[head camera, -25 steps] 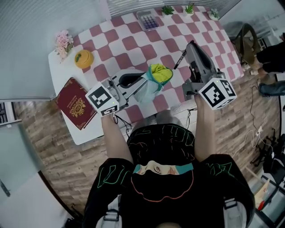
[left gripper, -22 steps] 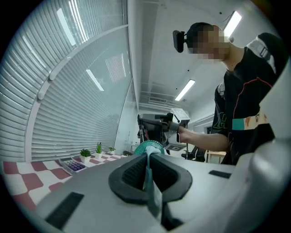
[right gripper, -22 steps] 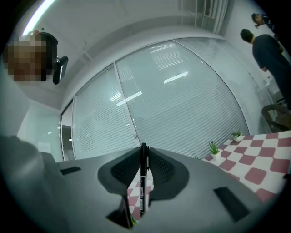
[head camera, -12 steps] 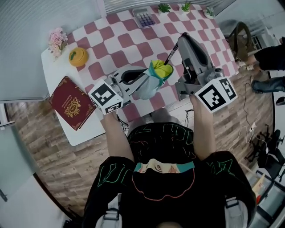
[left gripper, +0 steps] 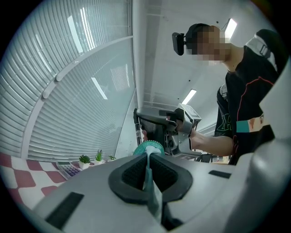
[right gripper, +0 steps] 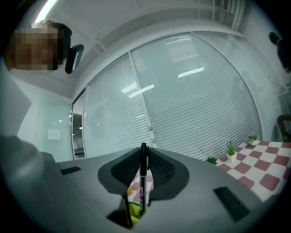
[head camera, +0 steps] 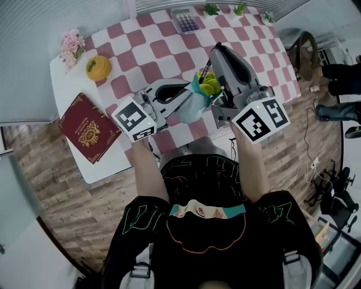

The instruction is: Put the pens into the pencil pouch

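Gripping with both tools close in front of me, above the near edge of the table (head camera: pixel 115 163). My left gripper (head camera: pixel 185 97) is clamping shut on a fold of the pencil pouch (head camera: pixel 192 107); in the left gripper view the jaws are pressing together on the thin teal fabric (left gripper: pixel 151 191), and the pouch's round teal mouth (left gripper: pixel 148 147) is standing up just past them. The pouch is hanging off the table, opening upward, yellow lining (head camera: pixel 210 84) showing.

My right gripper (head camera: pixel 215 54) is squeezing a black pen (head camera: pixel 205 70). In the right gripper view the pen (right gripper: pixel 143 177) is standing upright between the two pads, both pads touching it, cap end up. Its lower end is sitting right at the pouch's yellow opening (right gripper: pixel 134 212); I cannot tell whether the tip is inside yet. From the left gripper view the right gripper (left gripper: pixel 175 125) is facing me just beyond the pouch mouth, the pen (left gripper: pixel 137 129) on its near side.

Farther out, the red-and-white checked cloth (head camera: pixel 158 53) is covering the table. A dark red book (head camera: pixel 90 128) is lying on the bare white left end, a round orange object (head camera: pixel 98 66) and pink flowers (head camera: pixel 71 44) beyond it. At the far edge, a calculator (head camera: pixel 186 21) and small potted plants (head camera: pixel 212 9) are sitting by the window blinds (right gripper: pixel 200 109).
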